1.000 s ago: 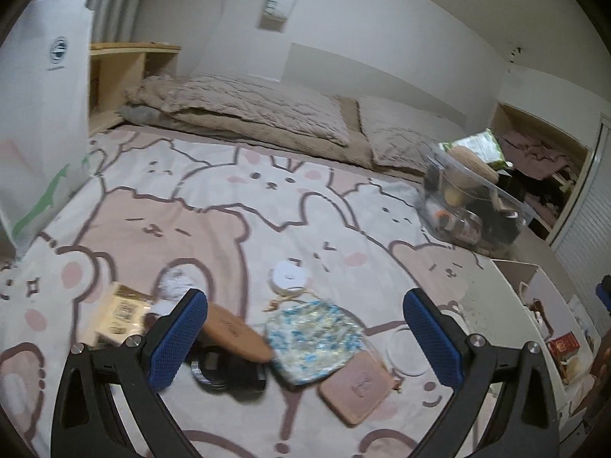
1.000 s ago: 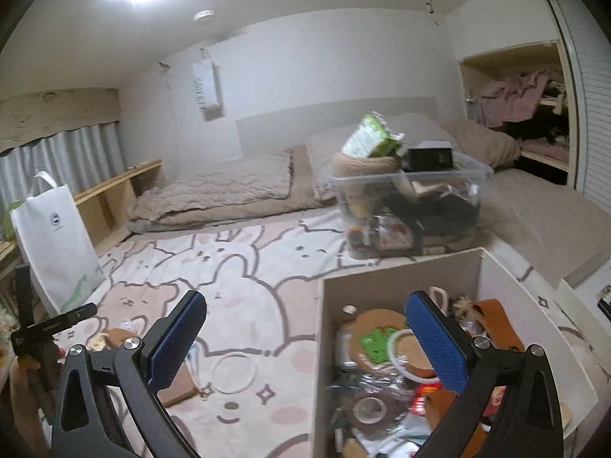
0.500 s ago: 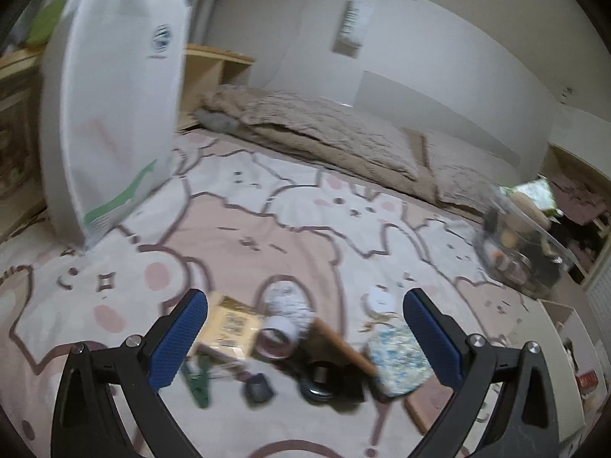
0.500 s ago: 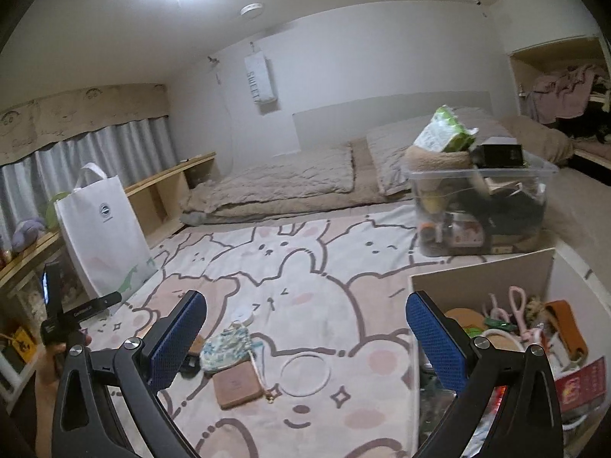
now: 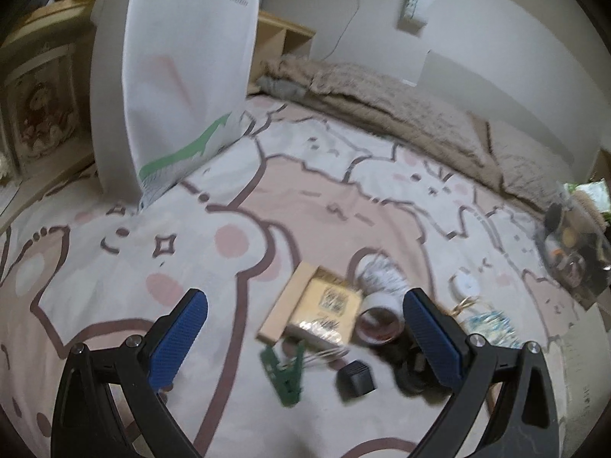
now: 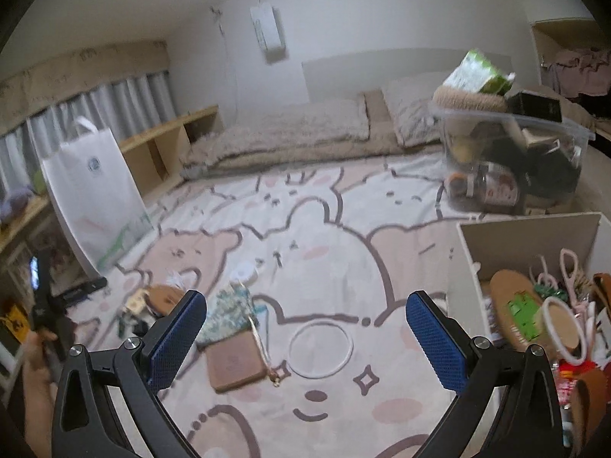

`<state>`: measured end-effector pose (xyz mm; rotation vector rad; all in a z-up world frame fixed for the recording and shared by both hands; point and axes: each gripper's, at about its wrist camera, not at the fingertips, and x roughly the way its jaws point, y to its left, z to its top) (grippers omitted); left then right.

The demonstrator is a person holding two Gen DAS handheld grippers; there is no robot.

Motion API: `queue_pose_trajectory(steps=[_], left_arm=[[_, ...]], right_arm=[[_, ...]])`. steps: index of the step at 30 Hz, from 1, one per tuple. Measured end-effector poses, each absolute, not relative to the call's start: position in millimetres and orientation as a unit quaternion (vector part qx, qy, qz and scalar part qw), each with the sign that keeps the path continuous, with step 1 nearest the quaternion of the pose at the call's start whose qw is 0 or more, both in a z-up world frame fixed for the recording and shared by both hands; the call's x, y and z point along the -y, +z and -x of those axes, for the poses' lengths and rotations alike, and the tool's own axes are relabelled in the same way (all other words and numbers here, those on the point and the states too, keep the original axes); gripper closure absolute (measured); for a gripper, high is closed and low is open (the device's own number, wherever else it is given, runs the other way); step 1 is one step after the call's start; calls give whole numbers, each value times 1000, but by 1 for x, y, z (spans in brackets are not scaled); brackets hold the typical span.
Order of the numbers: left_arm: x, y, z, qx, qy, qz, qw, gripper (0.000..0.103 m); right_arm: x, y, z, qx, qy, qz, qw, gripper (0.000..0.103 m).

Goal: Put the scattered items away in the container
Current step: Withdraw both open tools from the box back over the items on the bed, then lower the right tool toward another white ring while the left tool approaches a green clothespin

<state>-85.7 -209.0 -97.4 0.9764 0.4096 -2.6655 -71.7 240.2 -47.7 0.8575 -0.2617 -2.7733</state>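
Left gripper spread wide and empty, hovering low over the scattered pile: yellow packet dead ahead between the pads, tape roll just inside the right pad, green clip and small black cube nearer below. Probably lining up a pick. Right gripper likewise wide, holding nothing, white ring ahead on the blanket, cardboard box close to the right, handy for drops.
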Motion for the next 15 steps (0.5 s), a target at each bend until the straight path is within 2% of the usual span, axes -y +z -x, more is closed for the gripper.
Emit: queue_pose_trajectory(steps=[10,15], left_arm=[[205,-138,81,-101,-896,-400,167,1],[200,-150,79,-92,-888,-419,165,1]], right_arm=[[-237,-102,101,71,-925,-366,77,0],[-228,-123,111,31,-909,-413,47,0]])
